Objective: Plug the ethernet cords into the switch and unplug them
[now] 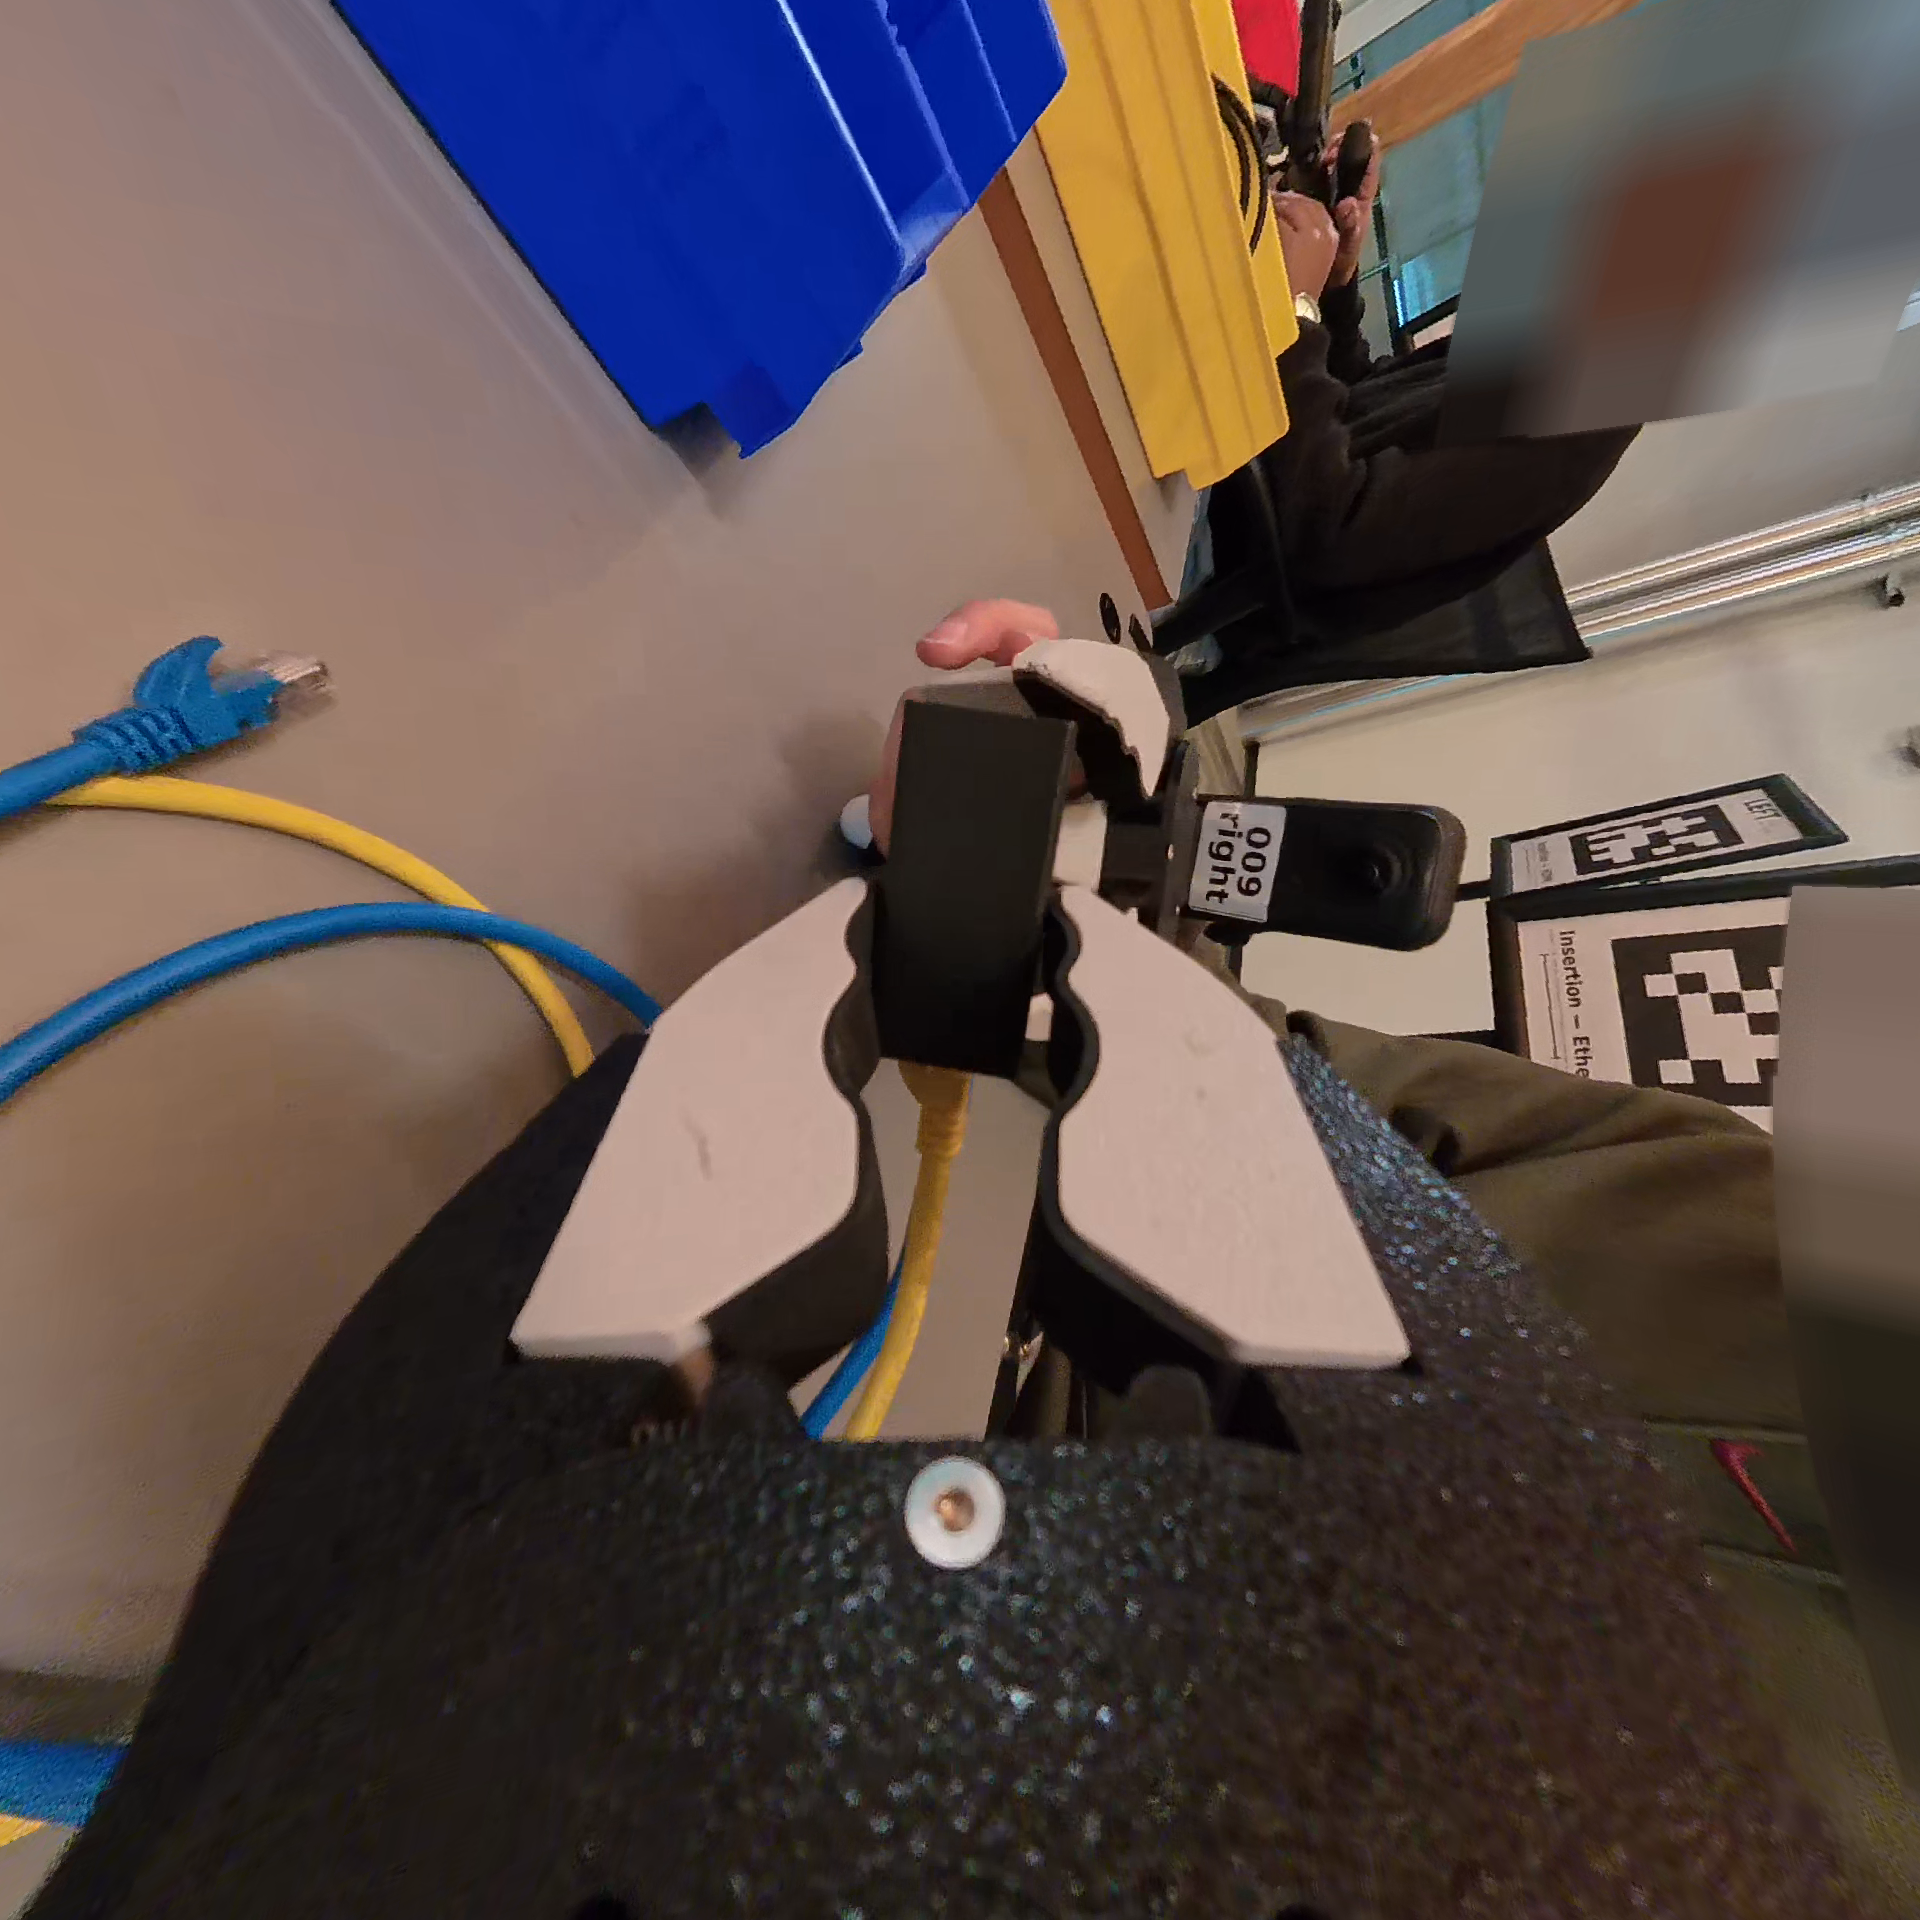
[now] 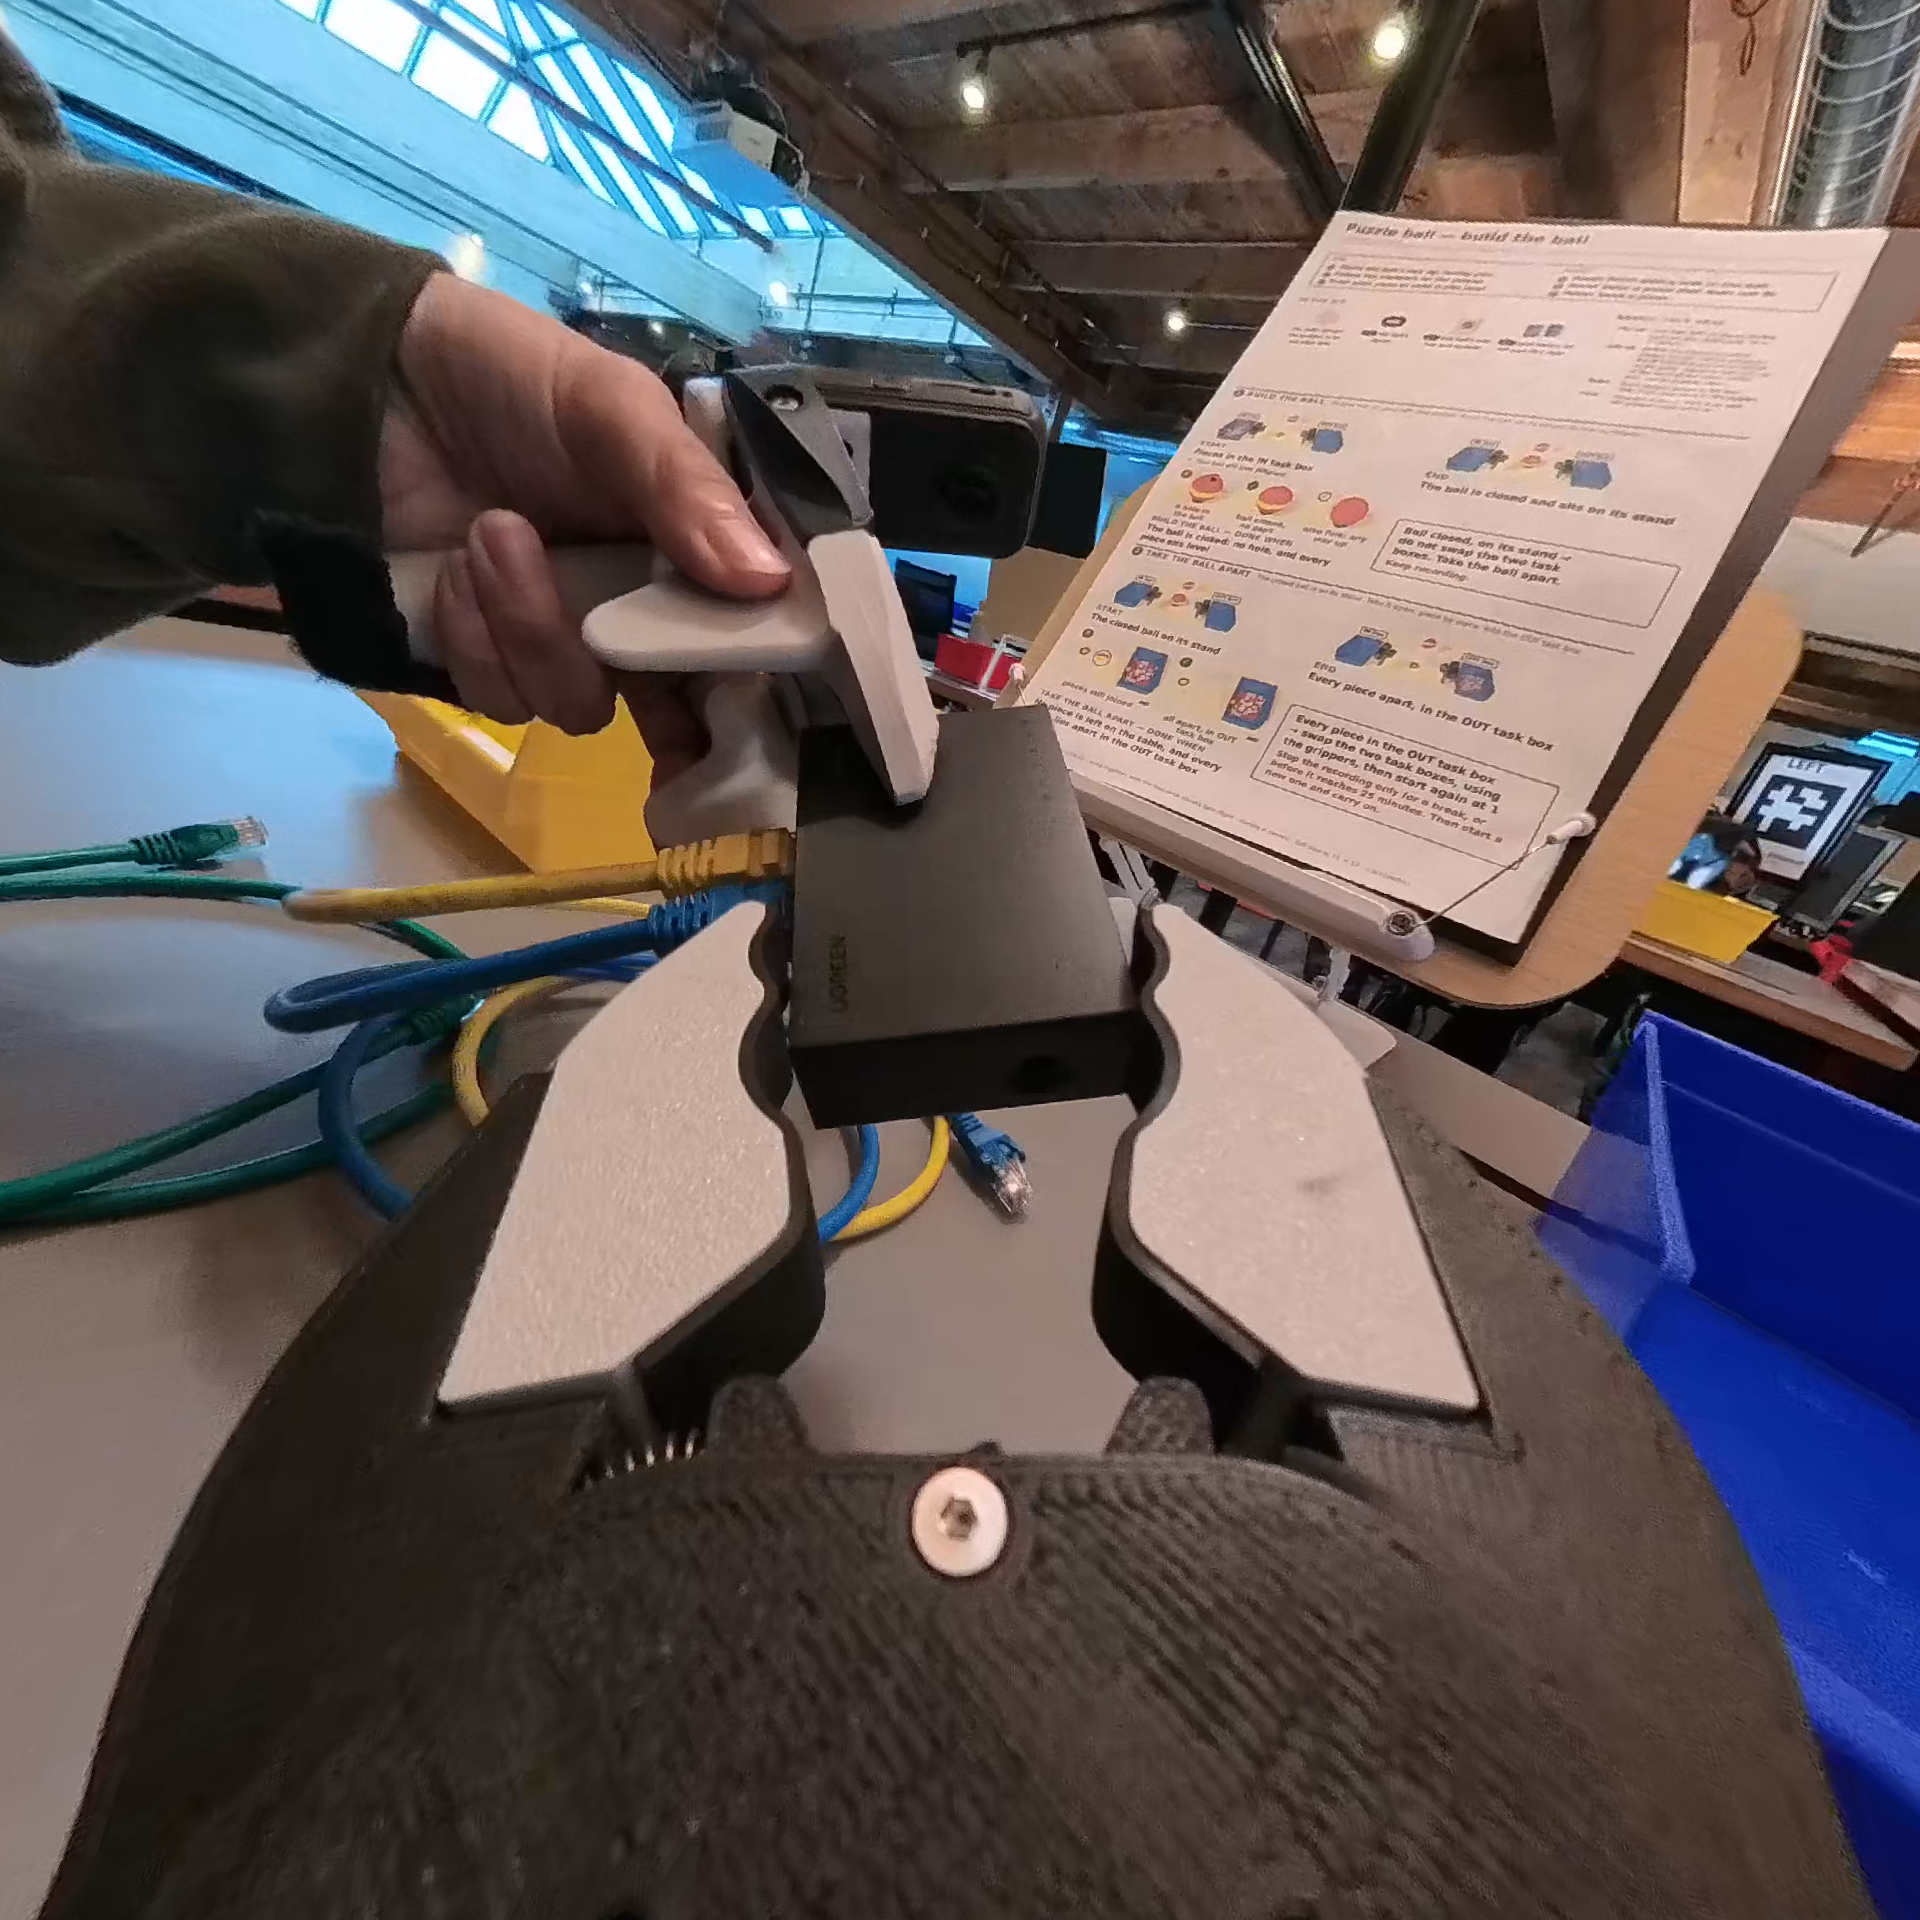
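Both hand-held grippers clamp the black switch (image 2: pixel 956 935): the right hand-held gripper (image 2: pixel 961 997) at its near end, the left hand-held gripper (image 1: pixel 961 997) opposite. Yellow cord (image 2: pixel 717 862) and blue cord (image 2: pixel 686 920) sit plugged leftward; I'd brace the switch firmly before pulling either straight out.

Switch (image 2: pixel 956 935) betw. both tools; cords (image 2: pixel 416 997) left, bin (image 2: pixel 1787 1247) right.

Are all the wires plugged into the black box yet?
Not yet. The yellow cord is plugged into the switch; a blue cord beside it seems in too. The left claw and right claw both grip the switch. A green plug and another blue plug lie loose.
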### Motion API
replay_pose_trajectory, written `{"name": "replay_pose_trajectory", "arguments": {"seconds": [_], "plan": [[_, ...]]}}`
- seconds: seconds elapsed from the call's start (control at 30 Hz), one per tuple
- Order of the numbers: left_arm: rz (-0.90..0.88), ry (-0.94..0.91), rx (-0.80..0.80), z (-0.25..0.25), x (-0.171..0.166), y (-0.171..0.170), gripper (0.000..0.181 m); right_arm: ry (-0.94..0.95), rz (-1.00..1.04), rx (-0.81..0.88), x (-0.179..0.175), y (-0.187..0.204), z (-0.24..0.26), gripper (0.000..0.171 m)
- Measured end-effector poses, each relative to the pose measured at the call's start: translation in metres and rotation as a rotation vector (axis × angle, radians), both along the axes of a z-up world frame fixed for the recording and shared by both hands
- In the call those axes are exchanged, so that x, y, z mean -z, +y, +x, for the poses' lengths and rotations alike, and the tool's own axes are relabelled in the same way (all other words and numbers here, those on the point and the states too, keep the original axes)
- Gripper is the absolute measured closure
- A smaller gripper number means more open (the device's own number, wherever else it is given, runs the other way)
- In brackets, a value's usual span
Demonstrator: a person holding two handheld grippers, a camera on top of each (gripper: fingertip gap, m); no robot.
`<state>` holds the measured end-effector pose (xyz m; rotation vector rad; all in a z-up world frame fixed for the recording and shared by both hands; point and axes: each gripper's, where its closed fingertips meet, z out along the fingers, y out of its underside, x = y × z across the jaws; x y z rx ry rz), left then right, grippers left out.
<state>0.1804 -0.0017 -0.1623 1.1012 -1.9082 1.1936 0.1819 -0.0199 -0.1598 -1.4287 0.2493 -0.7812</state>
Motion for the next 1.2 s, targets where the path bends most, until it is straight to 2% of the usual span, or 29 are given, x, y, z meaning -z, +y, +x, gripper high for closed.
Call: {"name": "replay_pose_trajectory", "arguments": {"seconds": [0.4, 0.5, 0.73, 0.9, 1.07, 1.2], "plan": [[-0.01, 0.019, 0.056, -0.006, -0.004, 0.005, 0.154, -0.002, -0.06, -0.015, 0.006, 0.007, -0.002, 0.103], [-0.004, 0.013, 0.069, -0.007, -0.005, 0.004, 0.154, 0.0, -0.047, -0.017, 0.005, 0.006, -0.002, 0.108], [0.005, -0.001, 0.036, 0.0, -0.008, 0.002, 0.154, 0.103, -0.036, 0.001, 0.009, 0.005, 0.004, 0.109], [0.053, -0.13, -0.054, 0.019, -0.006, 0.001, 0.147, 0.161, -0.01, 0.055, 0.01, 0.0, 0.012, 0.109], [0.036, -0.239, -0.124, 0.03, -0.019, 0.006, 0.143, 0.216, 0.053, 0.074, 0.008, -0.008, 0.019, 0.108], [0.101, -0.258, -0.096, 0.028, -0.009, 0.008, 0.142, 0.222, 0.064, 0.076, 0.007, -0.01, 0.02, 0.108]]}}
